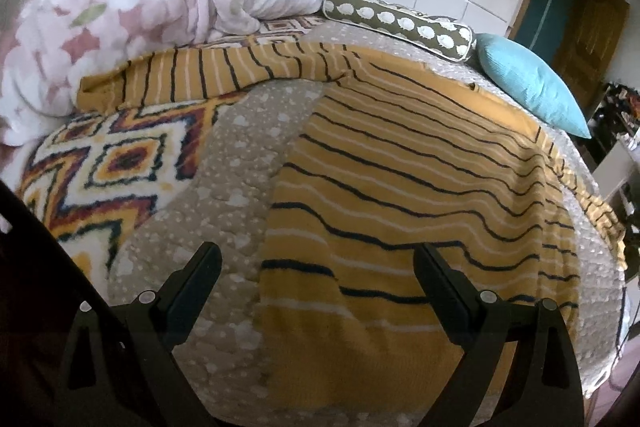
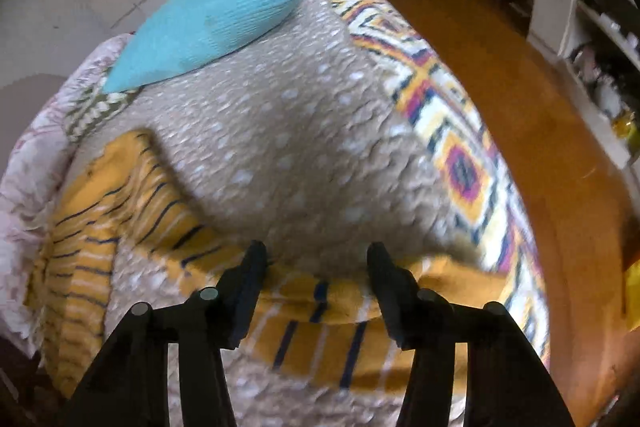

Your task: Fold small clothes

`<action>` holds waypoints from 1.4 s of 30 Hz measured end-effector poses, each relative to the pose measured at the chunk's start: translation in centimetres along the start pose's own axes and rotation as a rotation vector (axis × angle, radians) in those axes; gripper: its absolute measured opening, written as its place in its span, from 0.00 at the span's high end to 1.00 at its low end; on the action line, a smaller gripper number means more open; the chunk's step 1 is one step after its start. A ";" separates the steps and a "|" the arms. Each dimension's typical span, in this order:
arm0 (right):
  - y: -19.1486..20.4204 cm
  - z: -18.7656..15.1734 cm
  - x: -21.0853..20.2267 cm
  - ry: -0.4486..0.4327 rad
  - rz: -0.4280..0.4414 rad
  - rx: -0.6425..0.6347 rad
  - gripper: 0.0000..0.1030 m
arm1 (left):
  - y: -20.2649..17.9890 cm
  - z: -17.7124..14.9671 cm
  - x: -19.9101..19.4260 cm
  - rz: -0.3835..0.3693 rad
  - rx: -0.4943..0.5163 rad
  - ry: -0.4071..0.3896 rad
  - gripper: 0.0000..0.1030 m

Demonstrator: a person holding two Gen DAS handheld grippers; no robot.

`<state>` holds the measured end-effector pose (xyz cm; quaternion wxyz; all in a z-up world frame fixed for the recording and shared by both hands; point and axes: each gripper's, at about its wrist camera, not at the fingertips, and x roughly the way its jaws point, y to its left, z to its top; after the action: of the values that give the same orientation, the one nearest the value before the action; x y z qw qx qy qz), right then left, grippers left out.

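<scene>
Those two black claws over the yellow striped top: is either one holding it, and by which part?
Neither. The left gripper and the right gripper both stand open above the striped top, their fingers not pinching the cloth.

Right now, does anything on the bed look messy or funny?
Yes. The yellow striped top lies spread on the dotted beige cover, but its far sleeve sticks out sideways and looks rumpled, not tidy. The pink flowery duvet is bunched in a heap at the back. Nothing looks torn or spilled.
</scene>
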<state>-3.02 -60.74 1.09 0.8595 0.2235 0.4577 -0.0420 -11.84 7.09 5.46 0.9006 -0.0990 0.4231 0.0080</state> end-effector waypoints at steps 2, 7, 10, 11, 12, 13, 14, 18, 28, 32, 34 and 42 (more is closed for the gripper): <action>0.1 -0.7 -0.7 -0.005 0.063 0.014 0.45 | -0.2 -0.1 -0.1 0.001 0.007 -0.002 0.07; 1.3 -3.2 -2.0 0.067 0.197 -0.002 0.45 | -0.4 -0.2 -0.4 -0.009 0.015 -0.009 0.07; 2.2 -5.4 -2.8 0.121 0.159 -0.065 0.45 | -0.2 -0.2 -0.4 -0.008 0.013 -0.013 0.07; 2.2 -6.1 -3.4 0.123 0.128 -0.068 0.45 | 0.0 -0.2 -0.4 -0.010 0.007 -0.013 0.07; 2.0 -6.3 -3.9 0.115 0.104 -0.057 0.45 | 0.1 -0.2 -0.3 -0.012 0.001 -0.013 0.07; 1.6 -6.5 -4.3 0.102 0.075 -0.038 0.45 | 0.3 -0.2 -0.2 -0.015 -0.007 -0.010 0.07; 1.0 -6.5 -5.1 0.071 0.020 0.002 0.44 | 0.4 -0.2 0.0 -0.018 -0.012 -0.007 0.07; -1.6 -5.0 -6.2 -0.011 -0.007 0.200 0.39 | 0.5 -0.4 0.4 -0.027 -0.022 0.010 0.07; -5.4 -1.0 -0.7 -0.002 -0.026 0.713 0.37 | -0.2 -1.1 0.7 -0.035 0.012 0.019 0.07; -3.7 0.6 0.3 0.045 -0.185 0.629 0.95 | -0.1 -1.3 0.9 -0.021 0.030 0.012 0.07; -2.1 2.2 -0.9 0.005 -0.209 0.548 0.95 | 0.0 -1.3 1.2 -0.016 0.026 0.022 0.07; 2.4 4.3 -12.1 -0.437 0.066 0.347 0.95 | 1.5 -0.8 0.5 -0.021 -0.031 -0.012 0.07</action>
<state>-6.04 -62.00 13.72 0.8876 0.3680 0.2397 -0.1389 -12.22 8.35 4.32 0.9016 -0.1174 0.4164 0.0055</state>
